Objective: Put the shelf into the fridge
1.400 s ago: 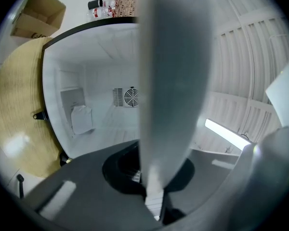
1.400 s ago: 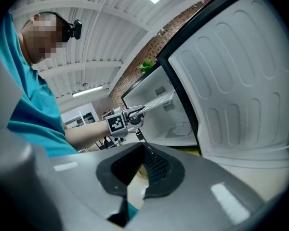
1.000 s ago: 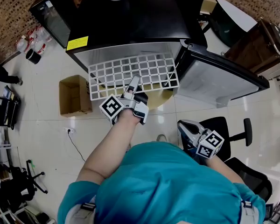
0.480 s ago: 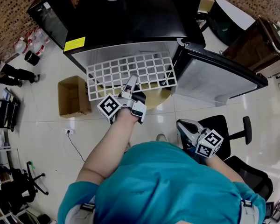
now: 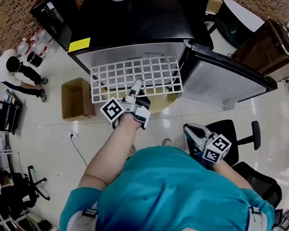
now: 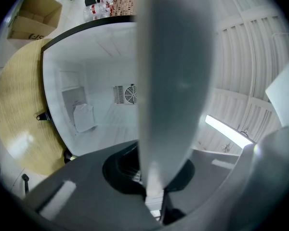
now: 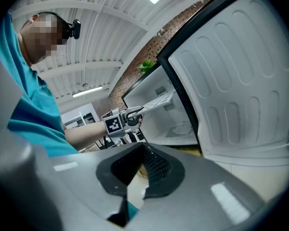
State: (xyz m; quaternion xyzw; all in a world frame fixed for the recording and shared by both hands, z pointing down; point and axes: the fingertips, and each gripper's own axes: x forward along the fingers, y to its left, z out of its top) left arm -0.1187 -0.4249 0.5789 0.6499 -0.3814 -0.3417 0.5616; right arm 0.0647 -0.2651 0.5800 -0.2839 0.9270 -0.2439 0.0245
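Note:
A white wire grid shelf [image 5: 135, 76] is held level in front of the open black fridge [image 5: 130, 23], its far edge at the cavity's mouth. My left gripper [image 5: 136, 91] is shut on the middle of the shelf's near edge. In the left gripper view the shelf [image 6: 171, 81] is a blurred edge-on band running up from the jaws, with the white fridge interior [image 6: 106, 105] and its fan grille behind. My right gripper [image 5: 191, 131] hangs low at the right beside my body, jaws together and empty. In the right gripper view it [image 7: 135, 177] faces the fridge door [image 7: 241, 81].
The fridge door [image 5: 226, 83] stands swung open to the right. A cardboard box [image 5: 76, 97] sits on the floor at the left. A round wooden surface [image 5: 161, 102] lies under the shelf. A black office chair [image 5: 241, 138] stands right of me. A person [image 5: 17, 71] stands far left.
The shelf and left gripper have barely shifted. A person has walked into the head view at the far left. The right gripper has not moved.

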